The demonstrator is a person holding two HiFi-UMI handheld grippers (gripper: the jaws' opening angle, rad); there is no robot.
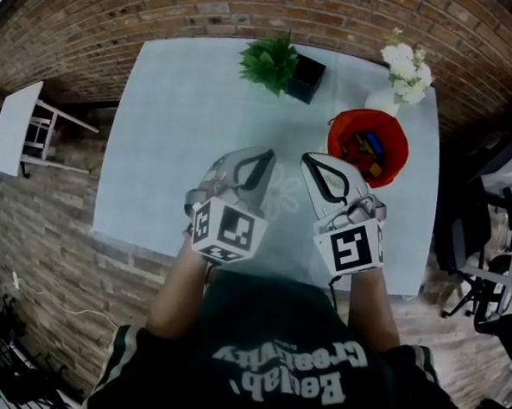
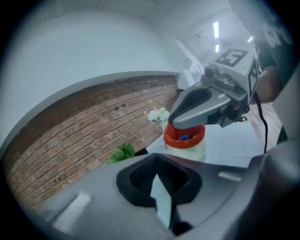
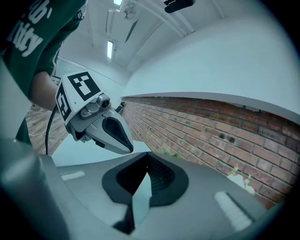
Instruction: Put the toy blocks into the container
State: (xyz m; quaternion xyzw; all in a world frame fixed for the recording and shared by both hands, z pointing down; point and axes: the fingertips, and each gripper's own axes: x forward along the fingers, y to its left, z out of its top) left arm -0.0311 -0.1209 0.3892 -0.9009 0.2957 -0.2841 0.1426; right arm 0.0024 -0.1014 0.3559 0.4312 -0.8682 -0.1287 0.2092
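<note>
The left gripper point(image 1: 269, 156) and right gripper point(image 1: 309, 160) are clenched shut, empty. The blocks point(image 1: 370, 144) are seen inside the container point(image 1: 399, 150), ahead-right of the right fingers point(image 1: 311, 166) (the nearer pair).

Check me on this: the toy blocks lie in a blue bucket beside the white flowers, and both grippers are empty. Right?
The bucket is red, not blue; the head view shows it. The rest stands: the toy blocks lie in it beside the white flowers, and the left gripper and right gripper are empty.
</note>
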